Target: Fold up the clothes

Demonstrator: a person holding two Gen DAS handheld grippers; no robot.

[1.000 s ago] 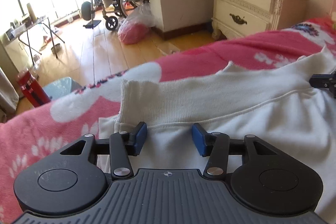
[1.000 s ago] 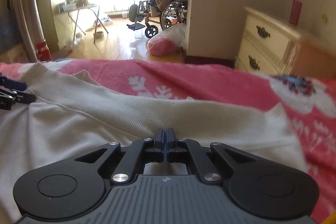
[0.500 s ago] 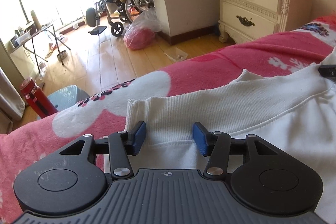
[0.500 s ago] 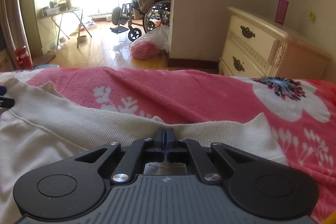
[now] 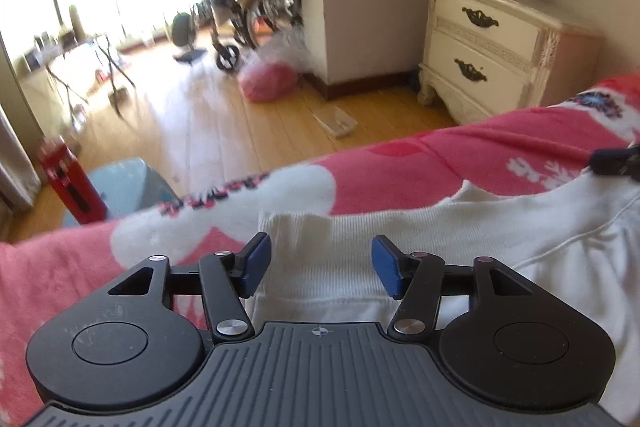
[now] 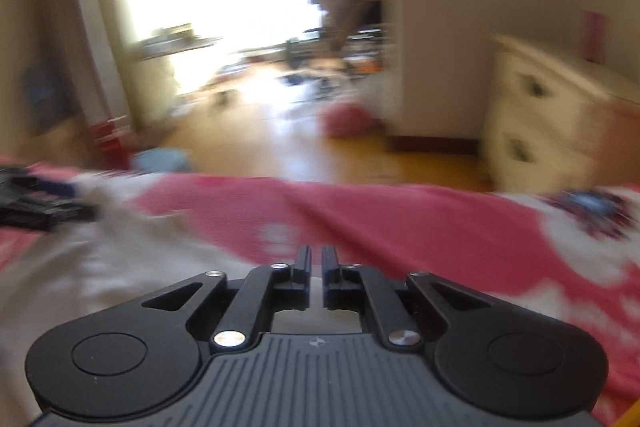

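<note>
A white sweatshirt [image 5: 460, 247] lies on a pink flowered bedcover [image 5: 460, 163]. Its ribbed hem faces the floor side. My left gripper [image 5: 320, 265] is open, its blue pads either side of the hem's left corner, low over the cloth. The right wrist view is blurred. My right gripper [image 6: 316, 273] shows a narrow gap between its fingers, just over the sweatshirt [image 6: 100, 279] near its far edge; no cloth shows between them. The left gripper [image 6: 36, 207] appears at the left edge there, and the right gripper [image 5: 618, 161] at the right edge of the left wrist view.
Beyond the bed's edge is a wooden floor [image 5: 224, 123]. A cream nightstand [image 5: 492, 43] stands at the right wall. A red bottle [image 5: 70, 183] and a blue bin [image 5: 128, 183] stand beside the bed. A wheelchair [image 5: 256, 15] and a pink bag [image 5: 268, 83] are further off.
My right gripper has parted slightly from fully shut and let go of the hem, and its view swings fast. My left gripper stays open and has slid toward the hem's corner.
</note>
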